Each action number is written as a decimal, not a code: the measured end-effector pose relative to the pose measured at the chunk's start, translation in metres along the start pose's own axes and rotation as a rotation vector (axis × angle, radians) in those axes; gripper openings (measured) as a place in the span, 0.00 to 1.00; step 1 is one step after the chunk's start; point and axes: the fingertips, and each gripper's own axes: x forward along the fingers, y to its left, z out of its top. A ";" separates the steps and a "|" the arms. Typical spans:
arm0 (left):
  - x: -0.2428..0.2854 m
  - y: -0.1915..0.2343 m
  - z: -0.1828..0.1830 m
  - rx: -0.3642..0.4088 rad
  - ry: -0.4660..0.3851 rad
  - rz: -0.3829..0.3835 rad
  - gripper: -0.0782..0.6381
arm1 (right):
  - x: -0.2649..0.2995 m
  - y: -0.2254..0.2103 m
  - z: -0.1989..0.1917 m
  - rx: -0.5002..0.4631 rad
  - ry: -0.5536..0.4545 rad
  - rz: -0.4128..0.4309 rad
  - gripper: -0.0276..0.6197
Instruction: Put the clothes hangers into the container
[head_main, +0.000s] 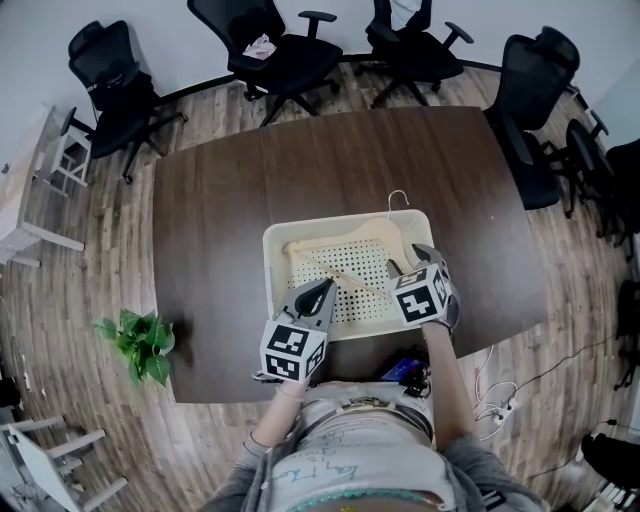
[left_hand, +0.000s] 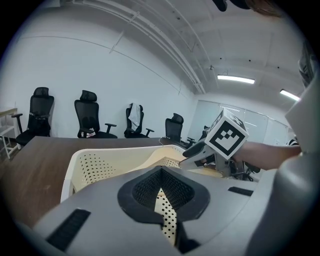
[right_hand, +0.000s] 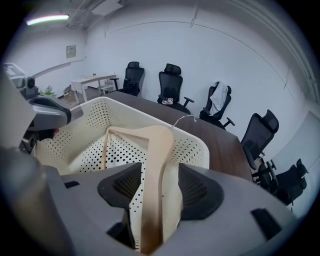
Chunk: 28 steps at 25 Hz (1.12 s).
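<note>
Wooden hanger (right_hand: 157, 150) in cream container (head_main: 270, 250) on tabletop (head_main: 220, 200), right hand-held gripper (head_main: 412, 262) released astride it (pads clear), left hand-held gripper (head_main: 324, 289) clenched, empty

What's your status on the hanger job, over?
Left gripper closed, empty. Right gripper open, wooden hanger between its jaws. Hanger lies in the cream basket, hook over the rim. Nothing in the way.

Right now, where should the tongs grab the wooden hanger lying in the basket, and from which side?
Probably its near sloping arm, from above on the right. The hanger lies in the basket, hook poking over the far rim, and that arm runs between the right tongs' open jaws.
</note>
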 end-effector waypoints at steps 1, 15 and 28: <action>0.000 0.000 0.000 0.002 0.001 -0.001 0.12 | -0.001 -0.001 0.000 0.007 -0.007 0.004 0.39; -0.001 -0.003 -0.001 0.026 0.005 0.000 0.12 | -0.019 0.007 0.004 0.037 -0.077 0.077 0.39; -0.001 -0.004 -0.002 0.035 0.009 0.000 0.12 | -0.032 0.003 0.006 0.027 -0.106 0.072 0.24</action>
